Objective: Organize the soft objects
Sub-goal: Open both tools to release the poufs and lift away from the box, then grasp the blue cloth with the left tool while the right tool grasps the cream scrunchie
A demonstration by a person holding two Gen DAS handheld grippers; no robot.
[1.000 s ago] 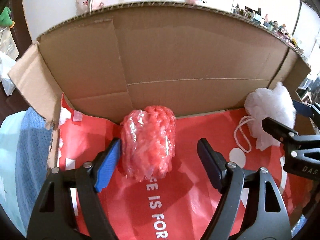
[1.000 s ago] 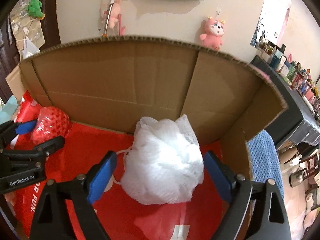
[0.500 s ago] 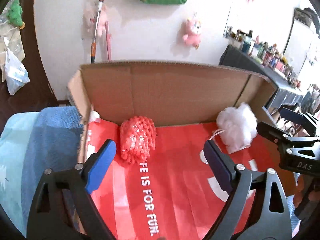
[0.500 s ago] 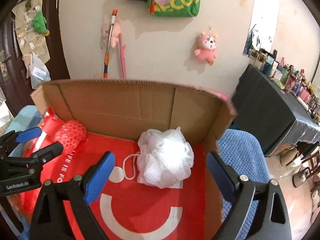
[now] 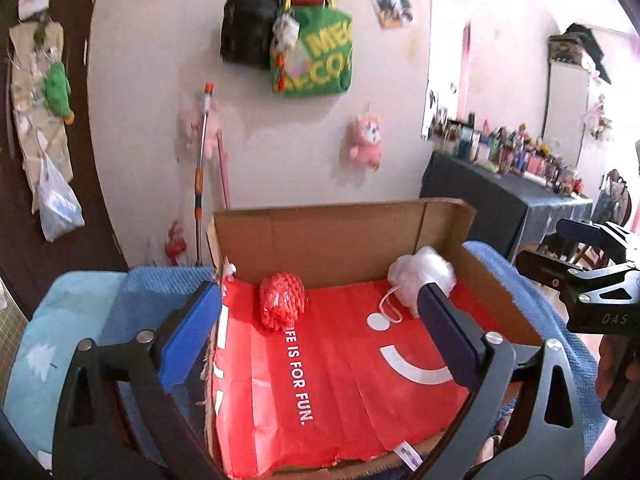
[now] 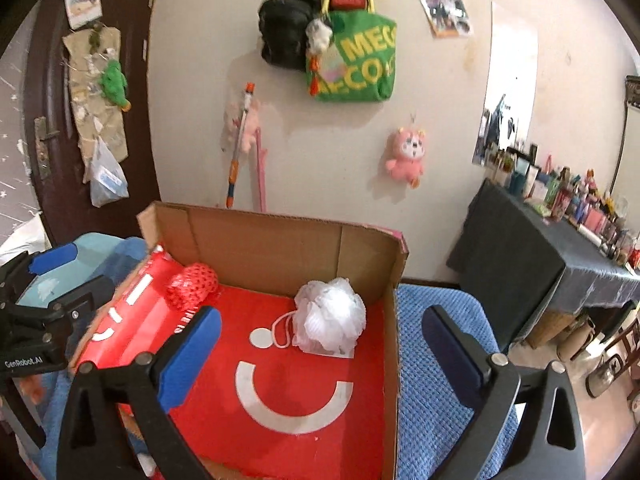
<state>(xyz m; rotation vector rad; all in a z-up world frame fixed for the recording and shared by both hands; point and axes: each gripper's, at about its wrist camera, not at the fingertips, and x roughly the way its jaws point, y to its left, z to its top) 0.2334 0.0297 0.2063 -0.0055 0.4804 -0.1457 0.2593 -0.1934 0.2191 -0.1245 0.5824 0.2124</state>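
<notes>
Your left tool [image 5: 320,332]: jaws just opened wide, empty; red puff [image 5: 282,304] ahead, clear. Your right tool [image 6: 320,350]: likewise wide, empty; white puff [image 6: 330,316] ahead. Both in box [image 5: 320,236].

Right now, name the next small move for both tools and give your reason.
Probably draw both back clear of the cardboard box. The red mesh sponge and white bath pouf lie inside; left tool and right tool stand open, empty.
</notes>
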